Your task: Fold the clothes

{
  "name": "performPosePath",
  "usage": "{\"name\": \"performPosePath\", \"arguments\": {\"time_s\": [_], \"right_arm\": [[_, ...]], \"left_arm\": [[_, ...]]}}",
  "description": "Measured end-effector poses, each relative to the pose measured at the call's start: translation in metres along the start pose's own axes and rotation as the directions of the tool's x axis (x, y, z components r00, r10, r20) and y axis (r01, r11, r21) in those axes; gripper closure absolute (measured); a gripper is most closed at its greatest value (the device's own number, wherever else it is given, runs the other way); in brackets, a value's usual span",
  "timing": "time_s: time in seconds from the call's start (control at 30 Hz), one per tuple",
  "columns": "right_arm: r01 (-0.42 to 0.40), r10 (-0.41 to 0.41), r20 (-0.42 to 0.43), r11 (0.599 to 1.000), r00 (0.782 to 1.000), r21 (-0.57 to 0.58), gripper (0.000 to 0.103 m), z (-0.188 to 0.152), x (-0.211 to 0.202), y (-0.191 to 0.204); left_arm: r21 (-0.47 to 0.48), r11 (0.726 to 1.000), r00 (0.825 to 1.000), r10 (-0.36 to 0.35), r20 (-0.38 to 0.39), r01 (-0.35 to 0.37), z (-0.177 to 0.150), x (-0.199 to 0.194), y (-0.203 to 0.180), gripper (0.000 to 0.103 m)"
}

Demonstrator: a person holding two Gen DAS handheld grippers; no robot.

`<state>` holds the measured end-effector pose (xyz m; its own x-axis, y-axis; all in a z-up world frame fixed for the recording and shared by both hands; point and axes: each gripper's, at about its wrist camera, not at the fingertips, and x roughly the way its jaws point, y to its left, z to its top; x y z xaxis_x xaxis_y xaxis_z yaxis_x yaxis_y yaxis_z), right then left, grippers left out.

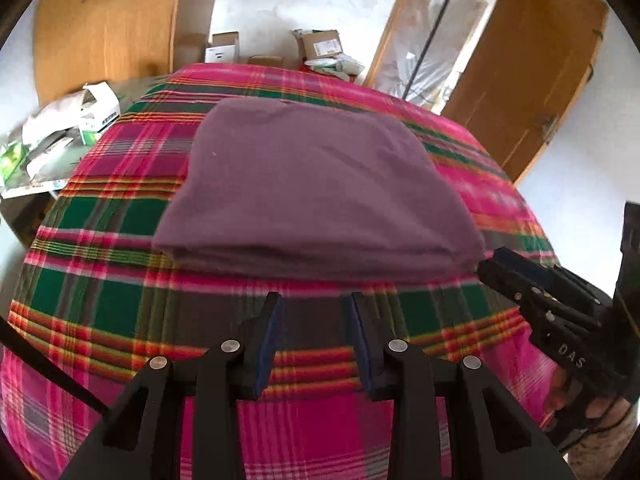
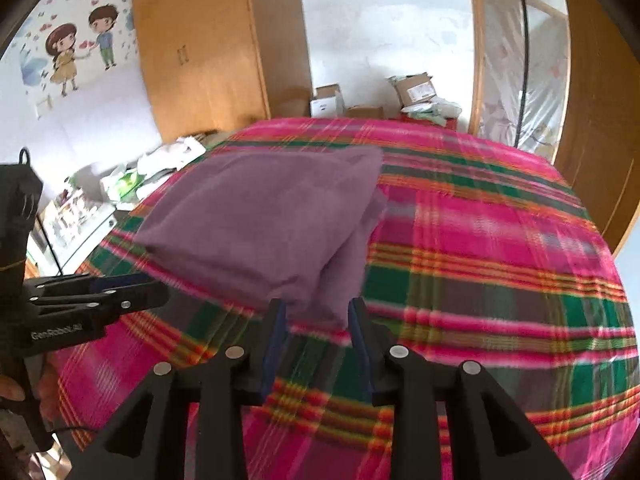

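Between the fingers of the left gripper only plaid cloth shows: its jaws stand apart with nothing in them, a little short of the near edge of the folded purple garment. The right gripper also stands with jaws parted and nothing pinched; in its own view the near corner of the purple garment lies just beyond and between its fingertips, but the pads do not press on it. From the left wrist view the right gripper comes in from the right side, its tips just beside the garment's near right corner; whether they touch the fabric cannot be told. From the right wrist view the left gripper lies level at the left, near the garment's near left corner, with a person's fingers around its handle below.

The garment is a flat, several-layer rectangle, its thick folded edge facing the grippers. It rests on the plaid bedspread, pink, green and orange, which stretches well past the garment on every side. Beyond the garment's far edge, cardboard boxes stand against a white wall. Left of the garment lies a clutter of paper and packaging, with a wooden wardrobe behind it. Right of the garment stands an open wooden door. A cartoon wall sticker of two children hangs left of the wardrobe.
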<state>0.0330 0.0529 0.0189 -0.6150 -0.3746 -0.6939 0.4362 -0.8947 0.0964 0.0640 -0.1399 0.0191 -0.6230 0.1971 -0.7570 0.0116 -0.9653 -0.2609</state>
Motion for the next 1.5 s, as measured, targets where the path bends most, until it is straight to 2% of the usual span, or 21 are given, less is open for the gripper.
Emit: {"name": "performPosePath", "arguments": {"time_s": [0.2,0.37,0.67,0.9,1.07,1.23,1.5], "right_arm": [[-0.032,0.033,-0.029,0.999,0.999,0.021,0.07,-0.013,0.005,0.008],[-0.031,0.033,-0.055,0.999,0.998,0.03,0.07,-0.023,0.006,0.01],[0.037,-0.033,-0.096,0.999,0.995,0.039,0.07,-0.029,0.017,0.009],[0.076,-0.073,-0.107,0.997,0.992,0.02,0.07,-0.028,0.02,0.014],[0.109,-0.11,-0.111,0.994,0.988,-0.012,0.069,-0.028,0.021,0.02],[0.111,-0.112,-0.111,0.994,0.987,-0.01,0.069,-0.027,0.022,0.019],[0.141,-0.136,-0.113,0.989,0.984,0.033,0.069,-0.026,0.023,0.017]], "left_arm": [[0.006,0.999,0.999,0.033,-0.002,-0.033,-0.007,0.0,0.003,0.069],[0.017,0.995,0.995,0.099,-0.004,-0.099,-0.012,0.008,0.006,0.069],[0.048,0.99,0.992,0.129,0.017,-0.129,-0.013,0.015,0.0,0.069],[0.005,0.991,0.99,0.132,0.058,-0.133,-0.013,0.015,0.003,0.067],[0.024,0.986,0.985,0.164,0.054,-0.165,-0.013,0.019,-0.002,0.067],[0.029,0.98,0.98,0.193,0.054,-0.195,-0.013,0.021,-0.006,0.067],[0.024,0.968,0.967,0.249,0.053,-0.251,-0.012,0.026,-0.013,0.067]]}}
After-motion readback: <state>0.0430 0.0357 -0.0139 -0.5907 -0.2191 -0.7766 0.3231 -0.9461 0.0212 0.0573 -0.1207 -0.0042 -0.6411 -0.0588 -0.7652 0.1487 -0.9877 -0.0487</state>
